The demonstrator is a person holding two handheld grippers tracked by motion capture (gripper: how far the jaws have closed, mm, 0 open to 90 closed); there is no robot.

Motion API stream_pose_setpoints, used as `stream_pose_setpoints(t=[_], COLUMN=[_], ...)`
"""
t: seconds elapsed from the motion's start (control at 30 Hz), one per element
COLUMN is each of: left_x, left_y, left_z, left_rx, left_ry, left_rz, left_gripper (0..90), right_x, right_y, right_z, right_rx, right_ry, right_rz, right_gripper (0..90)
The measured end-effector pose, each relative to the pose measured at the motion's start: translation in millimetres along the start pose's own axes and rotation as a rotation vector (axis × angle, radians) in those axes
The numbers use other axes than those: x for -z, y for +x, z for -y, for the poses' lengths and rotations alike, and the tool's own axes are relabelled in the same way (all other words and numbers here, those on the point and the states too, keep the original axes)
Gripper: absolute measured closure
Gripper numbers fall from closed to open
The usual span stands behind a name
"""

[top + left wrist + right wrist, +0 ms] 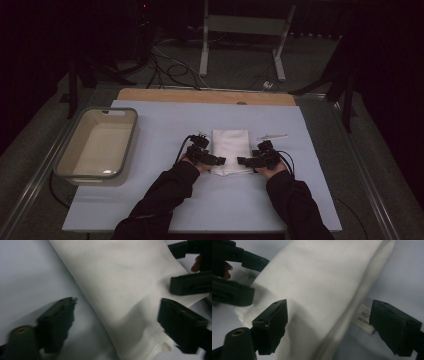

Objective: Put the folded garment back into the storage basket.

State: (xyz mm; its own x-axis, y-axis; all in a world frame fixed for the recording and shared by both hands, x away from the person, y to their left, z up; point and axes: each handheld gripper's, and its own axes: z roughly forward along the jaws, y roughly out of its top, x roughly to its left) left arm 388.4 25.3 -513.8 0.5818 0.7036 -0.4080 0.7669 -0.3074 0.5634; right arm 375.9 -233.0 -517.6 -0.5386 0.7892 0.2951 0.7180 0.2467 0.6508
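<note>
A white folded cloth point(231, 150) lies mid-surface, long side running near to far, smooth on top, stitched hem and a small printed label point(364, 318) at its near end. The left gripper point(220, 160) and right gripper point(242, 161) flank that near end, fingers spread, pinching nothing, cloth corners between them. The surface point(165, 205) is pale blue; a grey tub point(98, 144) sits far left. The room beyond is dark, cables point(170, 67) on the floor.

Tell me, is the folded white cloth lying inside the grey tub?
No, the folded white cloth lies on the blue mat, to the right of the grey tub.
</note>
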Motion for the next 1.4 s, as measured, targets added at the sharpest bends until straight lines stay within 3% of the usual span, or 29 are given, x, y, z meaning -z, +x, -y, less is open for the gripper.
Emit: stream_pose_setpoints(t=[0.2,0.37,0.67,0.8,0.97,1.4], left_x=[-2.0,-4.0,-5.7,-5.8,-4.3,8.3], left_y=[-2.7,-5.7,-11.5,-13.3,-16.8,-22.1], left_z=[-2.2,-2.5,-2.7,-2.2,-2.9,-5.6], left_rx=[0.01,0.001,-0.028,-0.035,-0.058,-0.094], left_ry=[0.015,0.02,0.038,0.025,0.018,-0.01], left_rz=[-0.014,-0.019,-0.024,-0.021,-0.028,-0.038], left_gripper=[35.9,47.9,60.0,71.4,76.7,78.2], right_x=[-2.8,-3.0,-2.1,-3.2,-1.9,8.6], right_y=[2.7,6.0,6.8,9.4,13.1,25.6], right_z=[-1.4,-5.1,-4.2,-3.8,-5.4,-11.9], right_rx=[-0.024,-0.029,-0.028,-0.018,0.016,0.042], right_ry=[0.006,0.03,0.038,0.042,0.043,0.013], right_rz=[-0.014,0.023,0.027,0.028,0.037,0.047], right_gripper=[27.3,43.7,58.7,66.9,73.8,75.6])
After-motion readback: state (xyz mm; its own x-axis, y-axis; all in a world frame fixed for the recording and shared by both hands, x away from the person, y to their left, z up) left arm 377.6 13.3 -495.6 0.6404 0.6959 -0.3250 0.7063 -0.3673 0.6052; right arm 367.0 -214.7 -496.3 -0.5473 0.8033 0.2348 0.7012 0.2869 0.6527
